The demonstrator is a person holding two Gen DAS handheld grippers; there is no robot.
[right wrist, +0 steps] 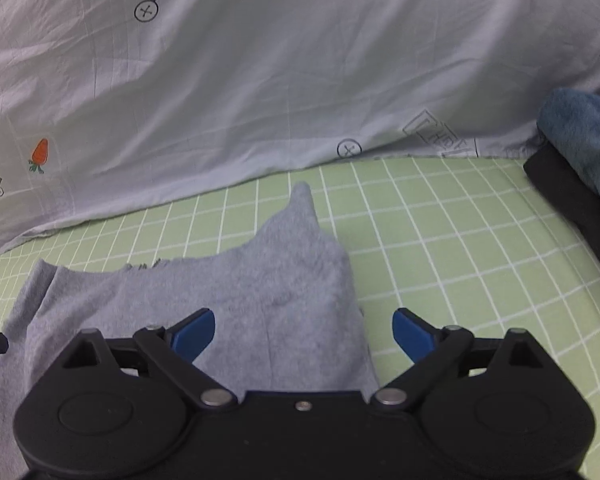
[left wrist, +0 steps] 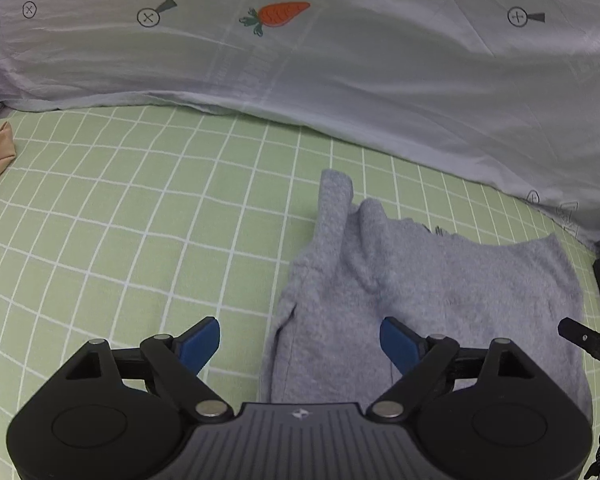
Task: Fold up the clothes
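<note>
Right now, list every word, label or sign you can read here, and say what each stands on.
"D": white, on a black part at the left wrist view's right edge; the rest is cut off.
Circled "x": printed repeatedly on the pale sheet.
Boxed lettering on the sheet, right wrist view: too blurred to read.
Emblem on the left claw: no letters.

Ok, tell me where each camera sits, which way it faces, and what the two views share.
Left wrist: on the left gripper, looking forward over the grey garment's left edge; jaws open, the other gripper's tip at far right.
Right wrist: on the right gripper, looking forward over the garment's right edge; jaws open, a blue and black stack at right.
Shared: the garment, green checked sheet, carrot-print cloth.
</note>
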